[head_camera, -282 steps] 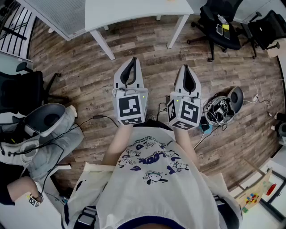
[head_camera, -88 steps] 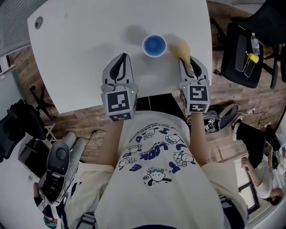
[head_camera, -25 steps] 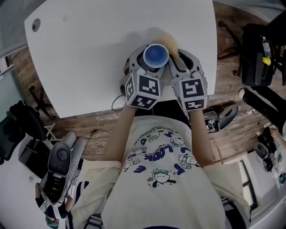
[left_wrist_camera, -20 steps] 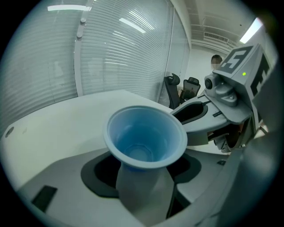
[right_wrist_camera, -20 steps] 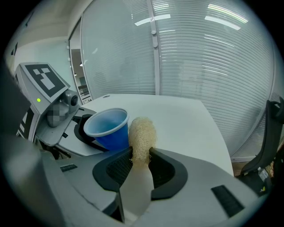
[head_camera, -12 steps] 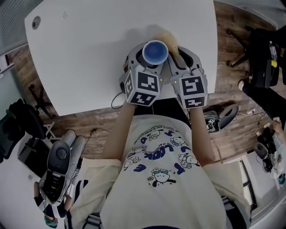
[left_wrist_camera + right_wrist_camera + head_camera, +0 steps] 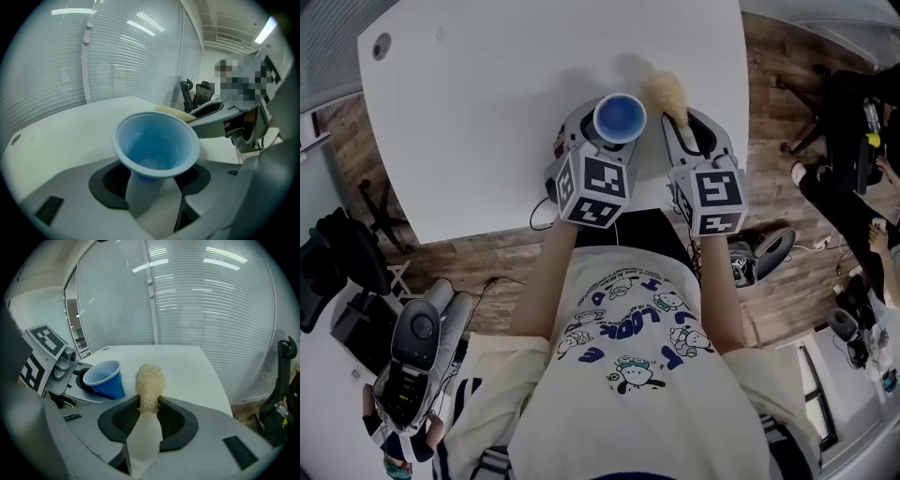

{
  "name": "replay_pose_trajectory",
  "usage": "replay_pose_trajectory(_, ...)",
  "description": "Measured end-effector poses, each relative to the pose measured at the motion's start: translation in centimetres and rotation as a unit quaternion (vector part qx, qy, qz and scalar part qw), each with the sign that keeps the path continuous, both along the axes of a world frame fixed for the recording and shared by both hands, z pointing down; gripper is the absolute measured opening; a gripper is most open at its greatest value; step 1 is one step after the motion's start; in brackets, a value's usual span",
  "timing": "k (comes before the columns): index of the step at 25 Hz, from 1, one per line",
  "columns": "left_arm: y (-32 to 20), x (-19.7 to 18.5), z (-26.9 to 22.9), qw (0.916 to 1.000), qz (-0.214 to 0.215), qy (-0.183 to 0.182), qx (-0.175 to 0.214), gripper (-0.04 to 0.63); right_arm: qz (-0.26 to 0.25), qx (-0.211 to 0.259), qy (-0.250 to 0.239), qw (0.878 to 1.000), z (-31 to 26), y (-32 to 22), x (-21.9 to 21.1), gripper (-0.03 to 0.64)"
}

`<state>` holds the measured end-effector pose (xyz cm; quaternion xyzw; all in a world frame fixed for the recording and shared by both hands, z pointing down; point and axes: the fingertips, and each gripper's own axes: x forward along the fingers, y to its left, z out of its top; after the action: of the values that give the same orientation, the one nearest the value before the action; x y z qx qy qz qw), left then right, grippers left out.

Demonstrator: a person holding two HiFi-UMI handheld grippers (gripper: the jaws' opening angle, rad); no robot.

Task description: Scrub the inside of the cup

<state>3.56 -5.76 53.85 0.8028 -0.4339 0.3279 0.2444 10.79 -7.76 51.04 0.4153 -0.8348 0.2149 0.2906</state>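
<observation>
Both jaws of the left gripper (image 7: 153, 182) have just been closing and clamp the blue cup (image 7: 157, 140) between them; just beside it, the right gripper (image 7: 149, 409) pinches a loofah scrubber (image 7: 150, 380).

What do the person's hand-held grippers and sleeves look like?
The left hand-held gripper and right hand-held gripper are pale grey shells with black-padded jaws, each carrying a cube of black-and-white square markers. A thin dark cable loops beside the left one. The white T-shirt with blue cartoon print is short-sleeved.
</observation>
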Motion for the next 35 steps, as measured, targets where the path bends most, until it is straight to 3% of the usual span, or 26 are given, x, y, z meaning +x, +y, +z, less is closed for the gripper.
replay_pose_trajectory(11, 0.5, 0.2, -2.9, 0.9997, 0.017, -0.007, 0.013, 0.298, -0.031, 0.065, -0.012, 0.997, -6.7, 0.0, 0.0, 0.11)
replay_pose_trajectory(18, 0.5, -0.6, -4.2, 0.9968, 0.025, -0.071, 0.025, 0.298, -0.057, 0.098, -0.025, 0.993, -9.8, 0.8, -1.1, 0.11)
replay_pose_trajectory(21, 0.5, -1.4, -4.6, 0.9969, 0.017, -0.073, 0.024, 0.298, -0.084, 0.112, -0.029, 0.99, -11.5, 1.4, -2.2, 0.11)
replay_pose_trajectory(26, 0.3, -2.2, -4.9, 0.9964, 0.016, -0.083, 0.01, 0.298, -0.126, 0.124, -0.02, 0.984, -12.8, 2.6, -3.2, 0.11)
replay_pose_trajectory(35, -0.3, -2.8, -6.2, 0.9925, 0.036, -0.113, 0.03, 0.298, -0.189, 0.154, 0.019, 0.97, -13.8, 3.8, -5.3, 0.109)
